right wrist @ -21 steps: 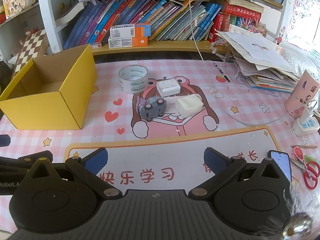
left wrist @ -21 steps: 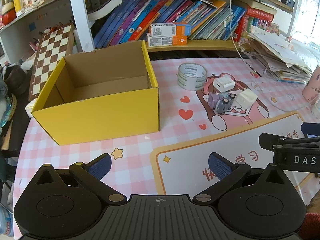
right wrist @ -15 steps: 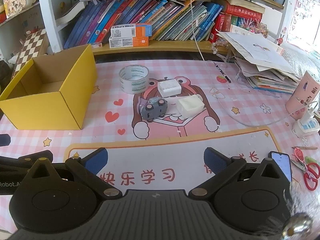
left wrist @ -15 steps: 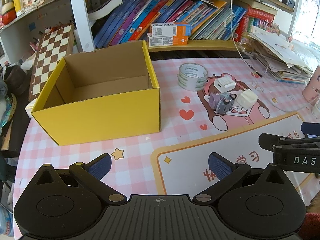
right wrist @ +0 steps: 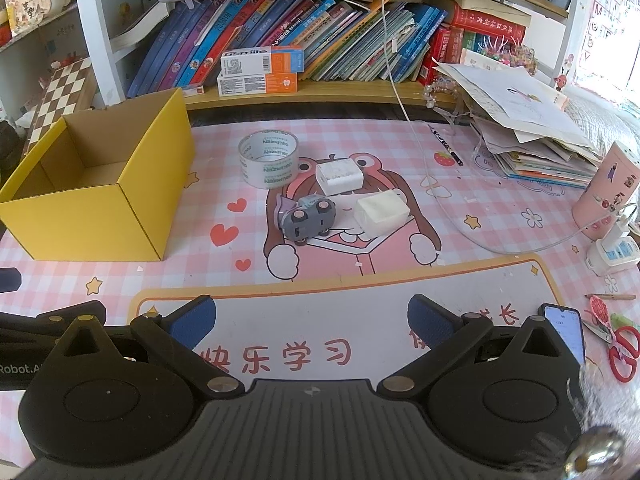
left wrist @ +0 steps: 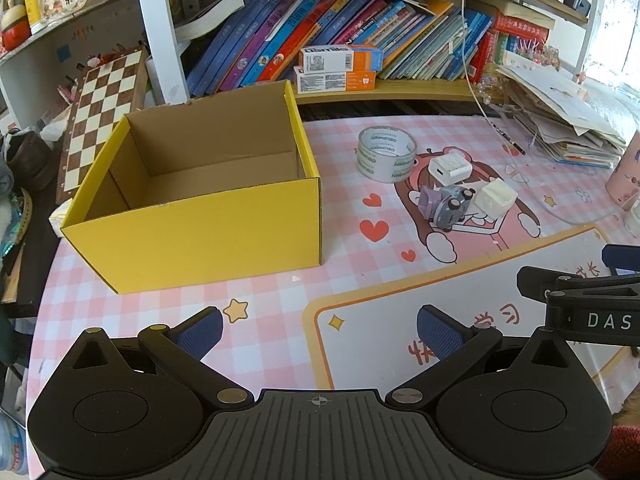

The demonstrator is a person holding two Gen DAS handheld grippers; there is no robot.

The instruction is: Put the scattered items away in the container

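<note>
An empty yellow cardboard box stands open on the pink desk mat. To its right lie a clear tape roll, a white charger block, a grey toy car on its side and a cream box-shaped item. My left gripper hovers open over the mat in front of the box. My right gripper hovers open over the mat's white panel, short of the items. Nothing lies between either pair of fingers.
Behind the mat runs a low shelf of books with two toothpaste cartons. A chessboard leans at the left. A paper stack, pink cup, white cable, phone and red scissors crowd the right side.
</note>
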